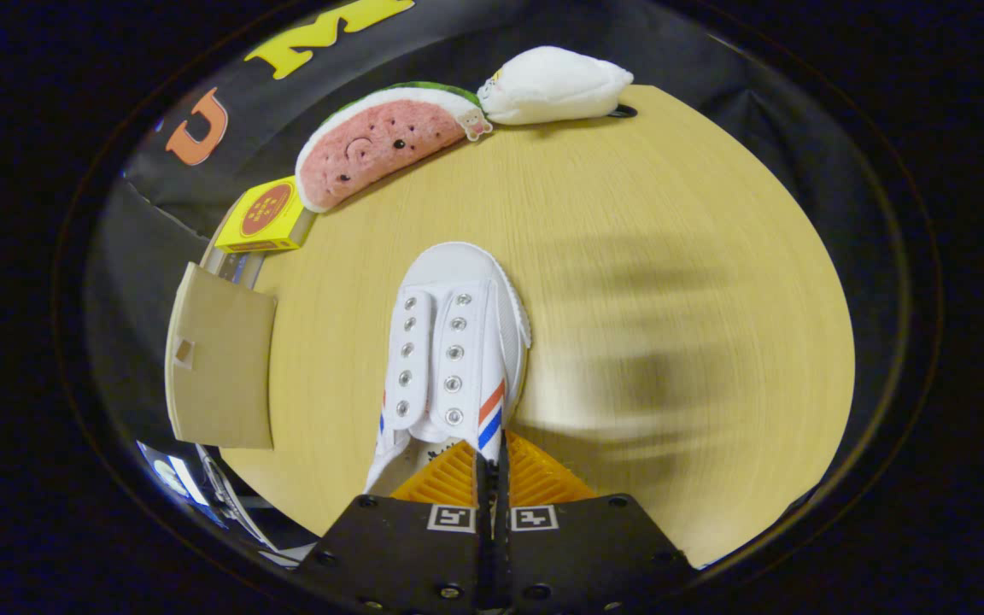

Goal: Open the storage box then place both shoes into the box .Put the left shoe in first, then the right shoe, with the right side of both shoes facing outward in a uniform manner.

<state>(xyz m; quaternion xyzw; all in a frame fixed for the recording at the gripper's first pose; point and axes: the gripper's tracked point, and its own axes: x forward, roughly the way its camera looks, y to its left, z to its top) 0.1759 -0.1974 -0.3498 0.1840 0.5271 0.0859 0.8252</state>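
Note:
A white canvas shoe (449,342) with metal eyelets, no laces and red and blue side stripes extends straight ahead of my fingers, toe pointing away. My gripper (492,465) is shut on the striped side wall by the shoe's opening, the wall pinched thin between the two pads. A soft blurred shadow on the wooden table (646,222) to the shoe's right suggests the shoe hangs above the tabletop. Left of the shoe, at the table's left edge, stands a brown cardboard panel (223,367) with a small cut-out, apparently part of the storage box; the rest of it is hidden.
At the table's far side lie a watermelon-slice plush (381,141) and a white plush (556,85). A small yellow carton (266,218) sits by the far left edge, just beyond the cardboard panel. Black cloth walls surround the round table.

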